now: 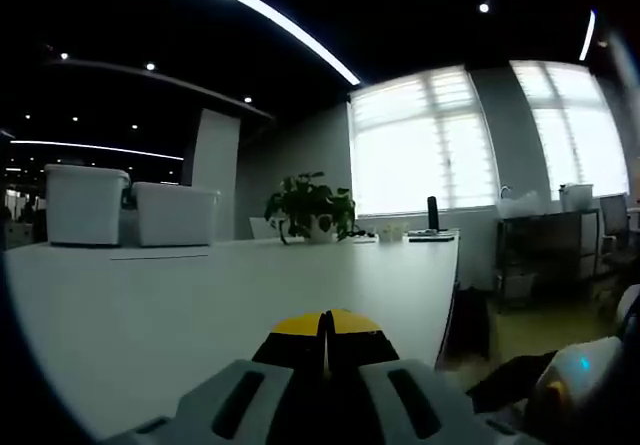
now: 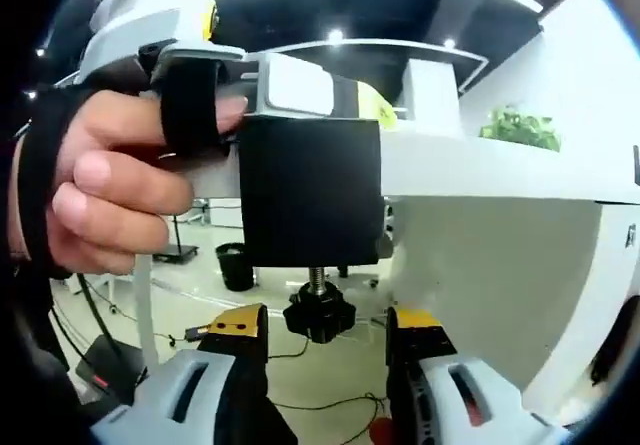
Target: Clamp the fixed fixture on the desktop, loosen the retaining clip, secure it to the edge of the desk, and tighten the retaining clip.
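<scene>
Right gripper view shows the black clamp fixture (image 2: 310, 190) sitting on the edge of the white desk (image 2: 500, 170), its screw knob (image 2: 320, 317) hanging below, between the spread tips of the right claw (image 2: 325, 330), with no contact visible. A hand (image 2: 110, 190) holds the left claw (image 2: 215, 75) beside the fixture. In the left gripper view that claw (image 1: 325, 330) is pressed together over the desk (image 1: 200, 295), facing a potted plant (image 1: 310, 208) and two white bins (image 1: 130, 205).
</scene>
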